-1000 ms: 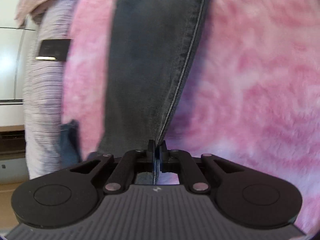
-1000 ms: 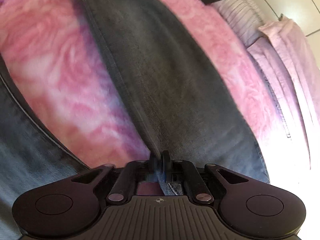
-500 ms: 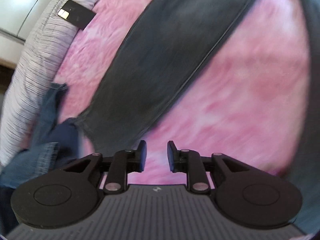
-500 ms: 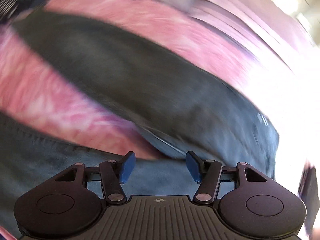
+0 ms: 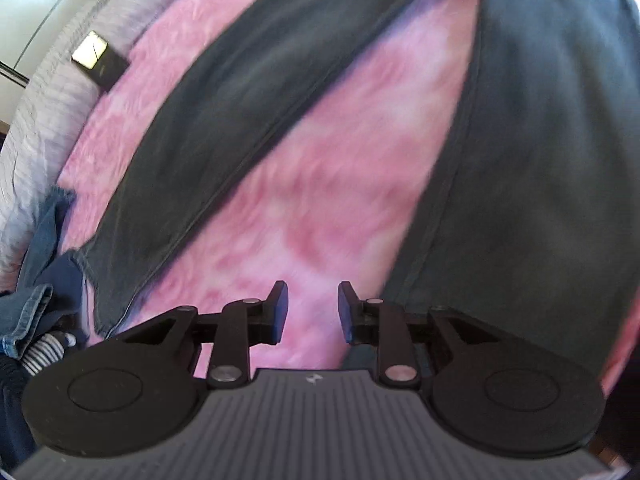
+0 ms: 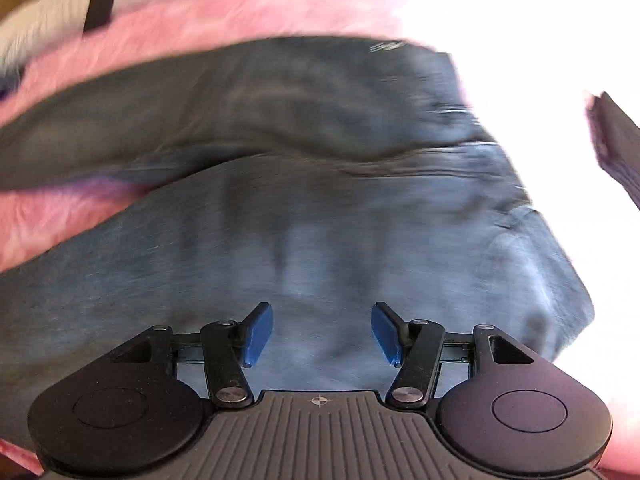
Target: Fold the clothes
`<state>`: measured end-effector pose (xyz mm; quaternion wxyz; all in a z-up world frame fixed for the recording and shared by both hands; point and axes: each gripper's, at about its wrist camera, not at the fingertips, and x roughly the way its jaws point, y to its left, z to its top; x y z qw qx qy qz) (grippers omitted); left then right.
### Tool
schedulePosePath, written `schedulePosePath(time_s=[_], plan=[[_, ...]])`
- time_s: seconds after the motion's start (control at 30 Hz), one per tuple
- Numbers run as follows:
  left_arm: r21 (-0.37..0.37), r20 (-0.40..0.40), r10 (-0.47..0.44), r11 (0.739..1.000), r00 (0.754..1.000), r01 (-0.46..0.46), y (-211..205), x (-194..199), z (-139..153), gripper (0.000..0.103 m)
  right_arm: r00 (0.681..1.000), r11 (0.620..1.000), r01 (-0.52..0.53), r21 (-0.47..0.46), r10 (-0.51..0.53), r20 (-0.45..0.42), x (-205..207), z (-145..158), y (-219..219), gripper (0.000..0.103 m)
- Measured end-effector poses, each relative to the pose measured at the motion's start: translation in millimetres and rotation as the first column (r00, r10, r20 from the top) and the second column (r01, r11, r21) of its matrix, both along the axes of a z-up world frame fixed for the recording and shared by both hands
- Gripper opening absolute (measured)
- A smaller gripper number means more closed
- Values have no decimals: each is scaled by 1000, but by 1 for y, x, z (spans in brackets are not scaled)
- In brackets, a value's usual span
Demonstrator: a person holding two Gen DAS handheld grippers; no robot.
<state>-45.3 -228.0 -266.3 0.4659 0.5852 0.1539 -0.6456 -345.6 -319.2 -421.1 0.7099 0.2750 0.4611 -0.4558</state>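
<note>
Lying spread on a pink fuzzy blanket (image 5: 320,184), the jeans (image 5: 532,168) are showing two legs in the left wrist view: one leg (image 5: 240,92) is running diagonally from lower left up to upper right, the other is dropping down the right side, w/ a wedge of bare pink between them that's widening toward the camera. The legs are meeting near the top edge, so the long axis is pointing away and to the right there. The hem of the diagonal leg is sitting at lower left, just beside a crumpled blue denim piece (image 5: 38,280) and something striped (image 5: 44,354) at the blanket's edge.

The left gripper (image 5: 313,312) is hanging over the pink wedge, fingers spread, nothing between them; open blanket is lying ahead of it, w/ a jeans seam on either side.

The right gripper (image 6: 322,334) is hovering over the paler, wider part of the jeans (image 6: 320,240), blue pads (image 6: 258,334) apart & gripping nothing. That view is blurred; a fold line is crossing left to right above the fingers, & the darker leg is stretching off left. The right side is washed out by glare, so can't tell the fabric edge there.

A grey striped cover (image 5: 44,120) w/ a black tag (image 5: 100,60) is bordering the blanket's far left.
</note>
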Motion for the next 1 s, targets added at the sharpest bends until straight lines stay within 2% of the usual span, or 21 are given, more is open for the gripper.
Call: schedulePosePath(time_s=[0.13, 0.23, 0.27, 0.4, 0.5, 0.63, 0.83, 1.0], plan=[[0, -62, -47, 999, 997, 47, 2, -57, 6, 27, 999, 999, 40, 1, -40, -9, -57, -9, -17, 58], [37, -66, -86, 995, 994, 89, 7, -102, 0, 28, 1000, 993, 22, 115, -20, -20, -98, -29, -30, 58], [45, -63, -94, 994, 994, 97, 10, -115, -2, 28, 1000, 994, 9, 112, -11, 15, -111, -27, -29, 58], [69, -31, -102, 992, 994, 104, 22, -151, -4, 31, 998, 993, -69, 92, 68, 11, -130, -13, -18, 56], [92, -6, -67, 994, 998, 67, 34, -157, -6, 34, 998, 991, -66, 117, 66, 3, -137, -12, -15, 57], [135, 28, 21, 990, 999, -25, 57, -139, -10, 35, 999, 992, 13, 125, -9, -30, -142, 7, -7, 57], [152, 91, 163, 973, 983, -175, 100, -71, -18, 35, 995, 994, -97, 51, 95, 31, -115, 39, 33, 57], [175, 127, 261, 944, 957, -281, 141, 2, -35, 37, 987, 984, -162, 74, 160, 33, -61, 33, 62, 57]])
